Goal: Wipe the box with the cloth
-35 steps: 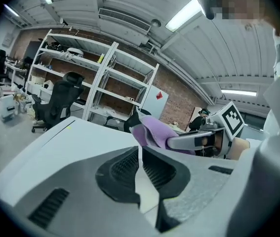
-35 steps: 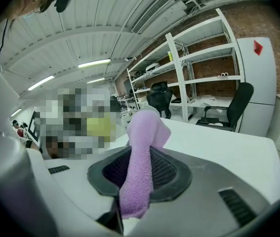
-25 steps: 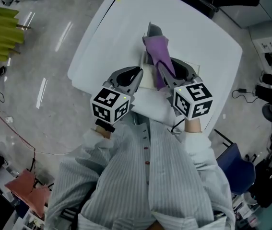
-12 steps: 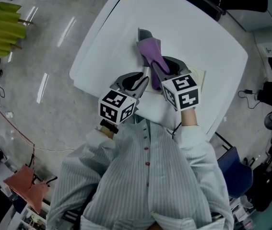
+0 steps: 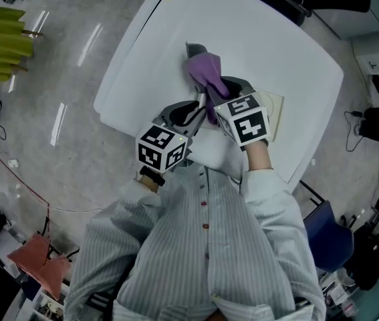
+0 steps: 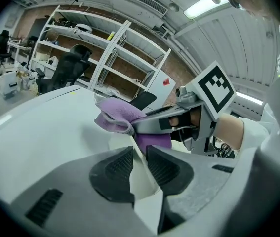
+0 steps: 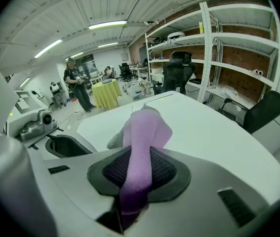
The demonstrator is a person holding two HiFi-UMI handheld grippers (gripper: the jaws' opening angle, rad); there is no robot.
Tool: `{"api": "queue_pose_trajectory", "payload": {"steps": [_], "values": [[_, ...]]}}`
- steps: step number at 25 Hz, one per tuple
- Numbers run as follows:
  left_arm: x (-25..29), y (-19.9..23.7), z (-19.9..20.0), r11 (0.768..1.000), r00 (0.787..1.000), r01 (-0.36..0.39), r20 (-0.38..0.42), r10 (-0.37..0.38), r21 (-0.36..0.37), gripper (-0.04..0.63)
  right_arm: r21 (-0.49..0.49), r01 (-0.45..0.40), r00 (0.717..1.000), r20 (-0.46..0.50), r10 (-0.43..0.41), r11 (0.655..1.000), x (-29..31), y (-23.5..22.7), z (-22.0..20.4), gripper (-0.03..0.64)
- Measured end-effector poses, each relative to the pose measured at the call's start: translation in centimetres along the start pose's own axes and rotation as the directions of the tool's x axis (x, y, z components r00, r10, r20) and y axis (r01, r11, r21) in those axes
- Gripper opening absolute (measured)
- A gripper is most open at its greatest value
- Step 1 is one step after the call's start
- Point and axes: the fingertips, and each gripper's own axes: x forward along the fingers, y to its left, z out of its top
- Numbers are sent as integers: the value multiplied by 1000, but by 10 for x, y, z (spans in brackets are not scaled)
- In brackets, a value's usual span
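- The soft purple cloth is clenched tight between the jaws of the right gripper
- The flat cream box is clamped at its edge by the left gripper

In the head view, the cloth and the right claw are covering most of the box; only a cream edge is showing. The cloth's tail is disappearing between that claw's jaws. The surface is running off the top edge. In the right gripper view, the background person is appearing too small for detail.
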Motion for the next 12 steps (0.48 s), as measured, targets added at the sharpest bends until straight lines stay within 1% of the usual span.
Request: {"api": "queue_pose_trajectory", "payload": {"steps": [4,7,12], "values": [[0,1,0,1000,1000,2,0,-2,-6,71,14,2,1000,-9,-2,1000,0,-1,0,91],[-1,0,0,1000,1000,-1,-7,1,4,71,17,1,1000,-10,0,1000,-1,-1,-1,91],[-1,1,0,1000,1000,-3,-13,3,17,71,29,37,999,-21,-36,999,-5,-7,-7,91]]}}
